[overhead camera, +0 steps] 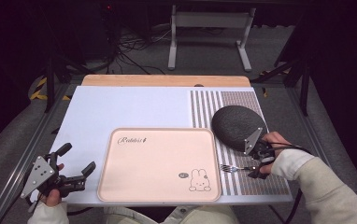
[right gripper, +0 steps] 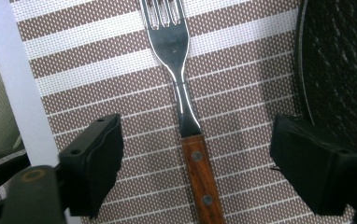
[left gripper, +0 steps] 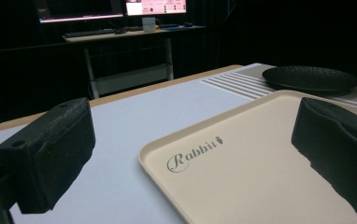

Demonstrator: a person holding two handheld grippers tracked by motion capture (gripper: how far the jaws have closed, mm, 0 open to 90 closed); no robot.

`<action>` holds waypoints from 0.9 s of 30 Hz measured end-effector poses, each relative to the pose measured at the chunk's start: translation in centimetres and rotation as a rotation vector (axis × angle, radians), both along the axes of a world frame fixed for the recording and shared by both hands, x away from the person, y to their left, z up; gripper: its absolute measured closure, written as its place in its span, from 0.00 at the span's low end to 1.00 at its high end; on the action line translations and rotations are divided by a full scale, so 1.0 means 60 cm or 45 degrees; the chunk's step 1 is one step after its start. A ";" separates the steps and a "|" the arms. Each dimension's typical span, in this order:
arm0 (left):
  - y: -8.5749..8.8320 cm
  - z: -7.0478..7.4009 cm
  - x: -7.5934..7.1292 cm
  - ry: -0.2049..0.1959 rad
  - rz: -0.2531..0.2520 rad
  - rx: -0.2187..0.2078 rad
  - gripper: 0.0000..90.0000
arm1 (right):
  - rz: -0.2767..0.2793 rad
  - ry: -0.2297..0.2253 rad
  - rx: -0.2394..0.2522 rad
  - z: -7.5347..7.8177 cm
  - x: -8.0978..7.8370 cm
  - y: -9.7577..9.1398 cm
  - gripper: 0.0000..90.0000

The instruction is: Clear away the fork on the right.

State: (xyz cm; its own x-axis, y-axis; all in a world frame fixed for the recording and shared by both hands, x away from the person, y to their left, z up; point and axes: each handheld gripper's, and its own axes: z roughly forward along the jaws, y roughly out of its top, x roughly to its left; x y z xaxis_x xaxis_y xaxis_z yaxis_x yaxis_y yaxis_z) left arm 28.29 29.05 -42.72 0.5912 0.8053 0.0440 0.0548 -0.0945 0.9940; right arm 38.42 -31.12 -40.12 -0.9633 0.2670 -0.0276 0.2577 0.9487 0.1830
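- Left gripper (overhead camera: 76,173) is held over the table's near left corner, jaws spread wide and nothing between them; in the left gripper view its jaws are aimed across the tray.
- Just right of it, a beige tray (overhead camera: 120,186) with a rabbit print is set against the table's near edge, and nothing is lying on it.
- Further right, a brown-and-white striped placemat (overhead camera: 204,105) is spread along the table's right edge, with a dark oval plate (overhead camera: 235,123) on its far half.
- On the mat's near part, between tray and right gripper, a wooden-handled fork (right gripper: 186,116) is lying flat, tines toward the tray.
- Right gripper (overhead camera: 256,169) is lowered over the handle, jaws apart on either side and not touching it.
- The grasp is judged as about to be made: nothing is lifted yet, and pickup and placement are left.
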 end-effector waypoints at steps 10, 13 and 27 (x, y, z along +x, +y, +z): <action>0.000 0.000 0.000 0.000 -0.001 0.002 0.00 | 0.056 0.029 -0.014 -0.007 -0.005 -0.004 0.51; 0.000 0.000 0.000 0.000 -0.003 0.002 0.00 | 0.078 0.041 -0.021 -0.010 -0.006 -0.005 0.60; 0.000 0.000 0.000 0.001 -0.002 0.001 0.00 | 0.151 0.042 -0.083 -0.015 -0.004 -0.005 0.86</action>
State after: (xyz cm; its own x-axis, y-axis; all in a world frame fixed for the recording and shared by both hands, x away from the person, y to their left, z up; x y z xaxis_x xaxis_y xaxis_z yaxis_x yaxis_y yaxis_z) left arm 28.27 29.04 -42.72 0.5926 0.8043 0.0439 0.0554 -0.0951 0.9939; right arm 38.16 -31.43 -41.01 -0.9886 0.1501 -0.0093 0.1481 0.9825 0.1131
